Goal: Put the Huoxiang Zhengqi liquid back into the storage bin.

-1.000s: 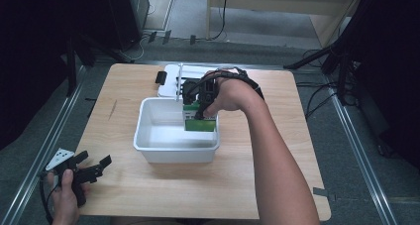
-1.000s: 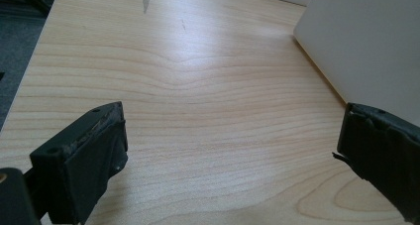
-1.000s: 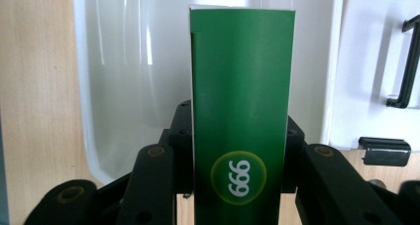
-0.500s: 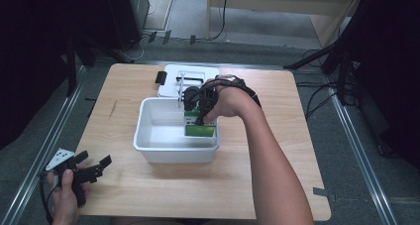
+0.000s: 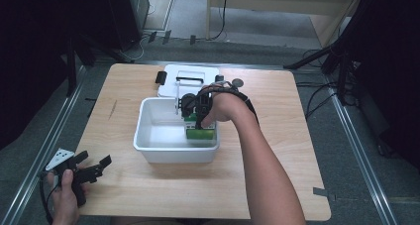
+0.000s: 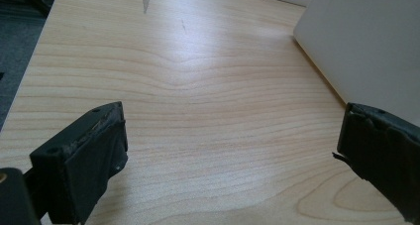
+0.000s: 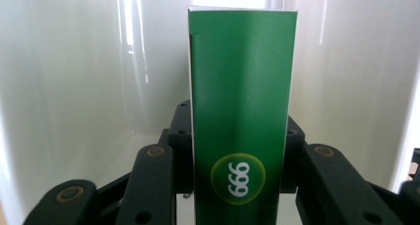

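Right gripper view puts a green box (image 7: 241, 121) dead centre, standing tall between the two black jaws, which press against its left and right sides, so the right gripper (image 7: 237, 150) is clamped on it. There's a round yellow-green badge with white digits low on the box face. Behind it are the pale inner walls of the white tub (image 7: 64, 86).

High view has the right gripper (image 5: 194, 117) reaching down into the white tub (image 5: 148, 117) from above, with the green box (image 5: 200, 134) sitting in the tub's right half, close to the right wall. Can't tell if the box is resting on the tub floor or just off it. Behind the tub a white lid (image 5: 186, 78) lies flat on the wooden table (image 5: 277, 150).

The left gripper (image 5: 89, 168) sits at the near left corner of the table, well apart from the tub. In its own view the jaws are spread wide with bare wood between them, and the tub's outer wall (image 6: 366, 46) is at upper right.
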Action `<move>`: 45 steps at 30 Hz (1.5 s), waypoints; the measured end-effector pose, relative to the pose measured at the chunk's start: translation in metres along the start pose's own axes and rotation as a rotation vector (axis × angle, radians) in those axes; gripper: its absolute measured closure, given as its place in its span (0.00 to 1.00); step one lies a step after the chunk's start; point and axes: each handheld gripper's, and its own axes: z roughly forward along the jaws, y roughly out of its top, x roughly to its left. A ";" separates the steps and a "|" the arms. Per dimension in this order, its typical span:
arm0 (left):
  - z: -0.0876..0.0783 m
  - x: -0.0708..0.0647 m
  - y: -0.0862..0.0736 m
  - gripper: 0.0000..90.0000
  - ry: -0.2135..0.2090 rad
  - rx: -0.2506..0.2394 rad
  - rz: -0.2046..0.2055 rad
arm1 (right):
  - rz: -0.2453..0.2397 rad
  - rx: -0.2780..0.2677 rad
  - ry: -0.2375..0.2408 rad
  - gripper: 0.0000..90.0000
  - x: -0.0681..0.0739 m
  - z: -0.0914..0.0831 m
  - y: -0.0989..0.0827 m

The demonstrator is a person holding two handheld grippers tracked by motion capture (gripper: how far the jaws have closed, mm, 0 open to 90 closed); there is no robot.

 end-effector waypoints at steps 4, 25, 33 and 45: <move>0.000 0.000 0.000 0.00 0.000 0.000 0.000 | -0.005 0.013 0.001 0.70 0.000 0.004 0.001; 0.000 0.000 0.000 0.00 -0.001 0.004 -0.006 | 0.108 -0.077 -0.024 0.44 -0.001 -0.012 -0.003; 0.000 0.000 0.000 0.00 -0.004 0.007 -0.006 | 0.149 -0.123 -0.050 0.40 -0.001 -0.035 -0.013; 0.000 0.000 0.000 0.00 0.000 0.008 -0.003 | 0.239 -0.172 -0.125 0.37 0.000 -0.066 -0.050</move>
